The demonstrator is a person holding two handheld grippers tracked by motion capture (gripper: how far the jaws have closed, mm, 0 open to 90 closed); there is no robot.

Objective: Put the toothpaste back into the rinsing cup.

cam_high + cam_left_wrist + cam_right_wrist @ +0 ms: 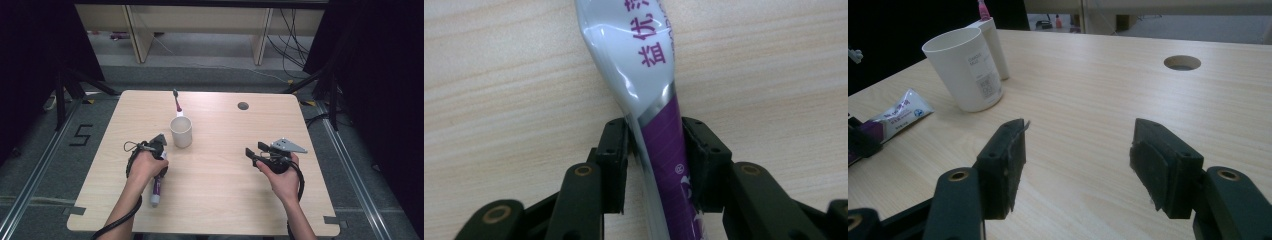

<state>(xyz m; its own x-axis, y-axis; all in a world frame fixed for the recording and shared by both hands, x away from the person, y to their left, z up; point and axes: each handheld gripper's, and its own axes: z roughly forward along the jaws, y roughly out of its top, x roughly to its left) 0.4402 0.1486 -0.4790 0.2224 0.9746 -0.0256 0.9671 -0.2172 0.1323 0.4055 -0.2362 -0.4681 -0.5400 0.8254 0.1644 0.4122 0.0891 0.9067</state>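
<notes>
left gripper (pixel 655 150) closing its pads on the soft white-and-purple plastic toothpaste tube (pixel 651 90), lying flat on the wooden table (pixel 499 75) | tube looking light, squashy, slippery, so gripping mid-body | right gripper (pixel 1078 150) hanging wide, empty

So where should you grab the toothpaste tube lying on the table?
Grip the toothpaste tube across its narrow purple body, coming from above. It lies flat on the table, so its two long sides are free. The left gripper already straddles it there.
</notes>
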